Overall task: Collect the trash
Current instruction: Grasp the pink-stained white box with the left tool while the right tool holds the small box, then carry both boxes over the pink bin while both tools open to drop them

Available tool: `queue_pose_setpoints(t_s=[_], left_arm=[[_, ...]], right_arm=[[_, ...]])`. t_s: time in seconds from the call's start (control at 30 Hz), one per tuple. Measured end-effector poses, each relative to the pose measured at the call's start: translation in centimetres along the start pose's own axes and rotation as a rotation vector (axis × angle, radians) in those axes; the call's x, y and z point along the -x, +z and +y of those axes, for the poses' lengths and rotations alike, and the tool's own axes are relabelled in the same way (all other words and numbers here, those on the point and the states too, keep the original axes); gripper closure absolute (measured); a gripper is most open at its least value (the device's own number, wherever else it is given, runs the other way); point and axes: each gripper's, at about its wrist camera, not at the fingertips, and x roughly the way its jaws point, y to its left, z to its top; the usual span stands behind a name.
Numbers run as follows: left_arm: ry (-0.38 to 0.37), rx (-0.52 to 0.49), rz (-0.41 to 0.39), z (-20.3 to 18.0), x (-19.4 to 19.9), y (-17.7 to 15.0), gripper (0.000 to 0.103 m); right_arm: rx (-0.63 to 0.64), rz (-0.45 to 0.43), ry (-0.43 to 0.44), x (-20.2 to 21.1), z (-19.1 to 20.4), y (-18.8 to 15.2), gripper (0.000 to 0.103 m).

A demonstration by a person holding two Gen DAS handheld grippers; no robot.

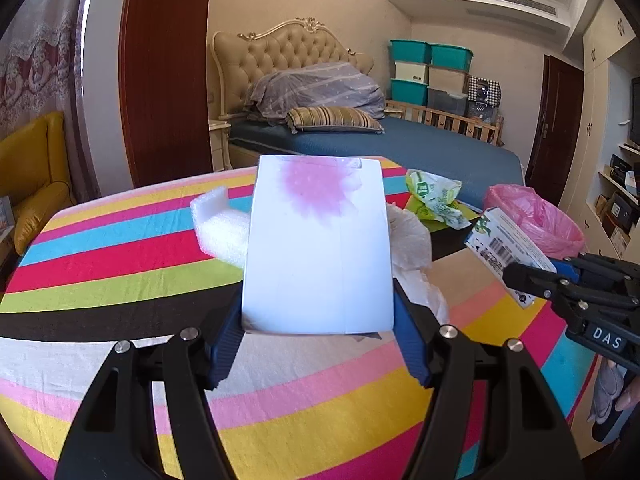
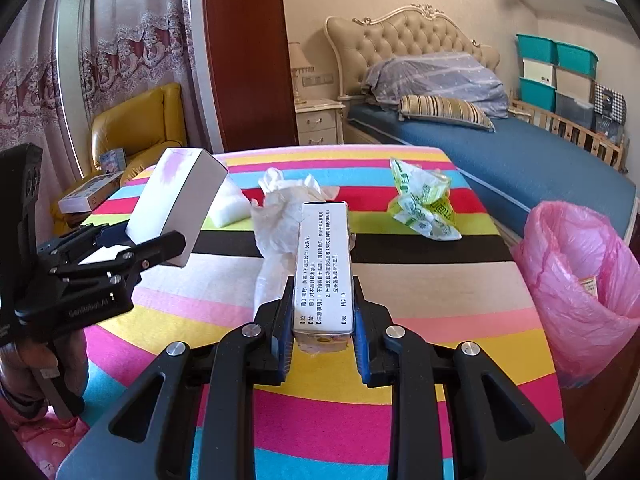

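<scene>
Left wrist view: your left tongs point(image 1: 318, 332) are clamped on a white box with a pink flower print point(image 1: 318, 248), held clear above the striped table point(image 1: 120, 264). Behind it lie a white foam piece point(image 1: 220, 228), a crumpled white wrapper point(image 1: 412, 240) and a green printed bag point(image 1: 434, 198), all on the cloth. Your right tongs point(image 1: 532, 276) enter from the right, gripping a small printed carton point(image 1: 506, 248). The pink bin bag point(image 1: 536, 220) stands beyond the table's far right edge.

Right wrist view: your right tongs point(image 2: 322, 328) are closed tight on the small printed carton point(image 2: 324, 268), lifted off the cloth. The left tongs point(image 2: 132, 248) hold the white box point(image 2: 180, 204) aloft at left. The pink bin bag point(image 2: 580, 280) sits to the right, just off the table.

Assessment: two items are picked up, neither deposited. Foam, wrapper point(image 2: 276, 216) and green bag point(image 2: 424, 204) remain uncollected. Task judged less than half done.
</scene>
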Motion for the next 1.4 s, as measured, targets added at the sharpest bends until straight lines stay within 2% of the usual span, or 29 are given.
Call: queue_pose_setpoints(t_s=[0.23, 0.53, 1.03, 1.4], left_arm=[[-0.021, -0.01, -0.074, -1.0, 2.2, 0.4, 0.038], [-0.025, -0.045, -0.124, -2.3, 3.5, 1.0, 0.038], [-0.053, -0.105, -0.168, -4.6, 3.6, 2.1, 0.038], [-0.137, -0.156, -0.158, -6.9, 2.2, 3.1, 0.038]], right_arm=[[0.02, -0.072, -0.011, 2.2, 0.9, 0.4, 0.078], [-0.02, -0.163, -0.038, 4.7, -0.3, 1.3, 0.078], [-0.066, -0.219, -0.075, 6.7, -3.0, 1.4, 0.078], [-0.101, -0.241, -0.143, 8.2, -6.0, 1.1, 0.078]])
